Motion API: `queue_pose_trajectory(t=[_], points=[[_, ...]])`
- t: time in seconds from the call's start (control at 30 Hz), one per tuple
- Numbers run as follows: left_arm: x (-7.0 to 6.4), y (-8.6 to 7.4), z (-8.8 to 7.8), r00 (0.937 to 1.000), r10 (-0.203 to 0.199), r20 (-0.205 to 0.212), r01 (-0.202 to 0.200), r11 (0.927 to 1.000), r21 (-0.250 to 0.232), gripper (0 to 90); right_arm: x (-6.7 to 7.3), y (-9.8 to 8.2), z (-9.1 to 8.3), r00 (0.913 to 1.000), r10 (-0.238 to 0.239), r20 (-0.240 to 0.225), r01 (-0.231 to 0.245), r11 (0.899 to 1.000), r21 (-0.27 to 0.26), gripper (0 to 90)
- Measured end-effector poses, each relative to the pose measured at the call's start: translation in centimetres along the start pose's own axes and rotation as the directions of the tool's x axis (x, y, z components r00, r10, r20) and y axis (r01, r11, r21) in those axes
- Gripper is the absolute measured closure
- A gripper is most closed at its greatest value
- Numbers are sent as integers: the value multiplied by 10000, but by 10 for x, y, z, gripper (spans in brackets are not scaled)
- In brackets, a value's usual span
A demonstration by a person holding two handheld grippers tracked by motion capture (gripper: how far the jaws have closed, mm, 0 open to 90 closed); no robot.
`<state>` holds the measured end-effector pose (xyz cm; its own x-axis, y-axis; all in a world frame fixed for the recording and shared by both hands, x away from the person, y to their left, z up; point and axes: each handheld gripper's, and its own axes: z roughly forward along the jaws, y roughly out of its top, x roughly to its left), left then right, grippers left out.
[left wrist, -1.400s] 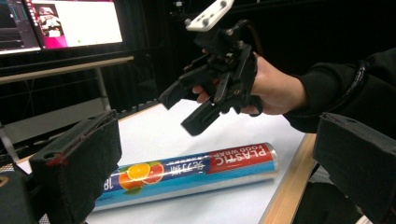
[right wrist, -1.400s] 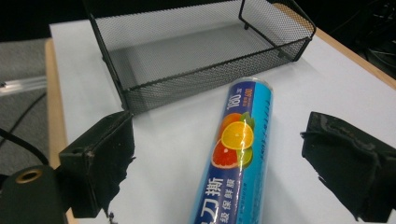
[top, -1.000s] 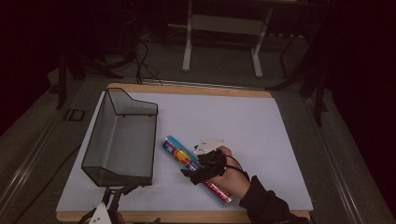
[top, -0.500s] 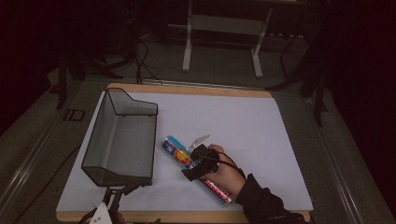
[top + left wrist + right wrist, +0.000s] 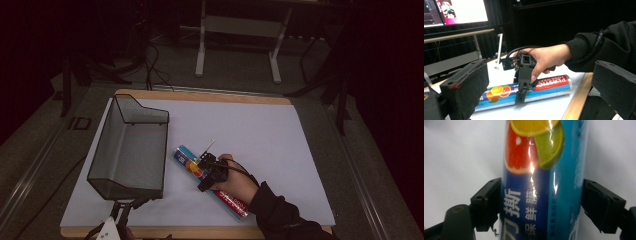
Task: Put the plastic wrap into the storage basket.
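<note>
Plastic wrap box flat on white table, long axis running 10 to 4 o'clock, just right of wire mesh basket. Right gripper straddling box mid-length, fingers at both sides, contact unclear. Left gripper at table's 6 o'clock edge, fingers spread wide, holding nothing.

The high view looks forward and down from above the person's side onto the whole tabletop. The left gripper view sits low at the near edge, facing across toward the right tool on the food wrap box. The right gripper view looks straight down, very close, at that same food wrap box, which the high view also shows.
</note>
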<state>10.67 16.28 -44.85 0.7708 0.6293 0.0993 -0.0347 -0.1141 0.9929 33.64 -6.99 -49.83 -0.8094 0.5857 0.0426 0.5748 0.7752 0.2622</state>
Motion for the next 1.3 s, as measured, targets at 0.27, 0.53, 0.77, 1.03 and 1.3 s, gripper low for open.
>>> queue_pose_trajectory(t=[0.27, 0.53, 0.77, 1.03, 1.3], points=[[0, 0, 0, 10000, -29, 23, 29, 10000, 27, 20, 4, 8, 9, 10000, 18, -10, -17, 9953, 970, 260], [-1, 0, 0, 10000, 18, 8, -18, 10000, 44, 20, 7, 10, 8, 9999, 110, 80, -118, 9951, 982, 308], [0, -1, 1, 10000, -1, -3, 1, 10000, 60, 20, -5, 7, -5, 9964, 781, -337, -767, 9962, 406, 311], [-1, -1, 1, 10000, 43, 1, -43, 9999, 109, 20, -12, 13, -36, 9925, 1022, -677, -1081, 9901, -900, 316], [0, -1, 1, 10000, 27, -7, -27, 10000, 68, 20, -15, 19, -62, 9920, 930, -850, -1080, 9749, -1945, 317]])
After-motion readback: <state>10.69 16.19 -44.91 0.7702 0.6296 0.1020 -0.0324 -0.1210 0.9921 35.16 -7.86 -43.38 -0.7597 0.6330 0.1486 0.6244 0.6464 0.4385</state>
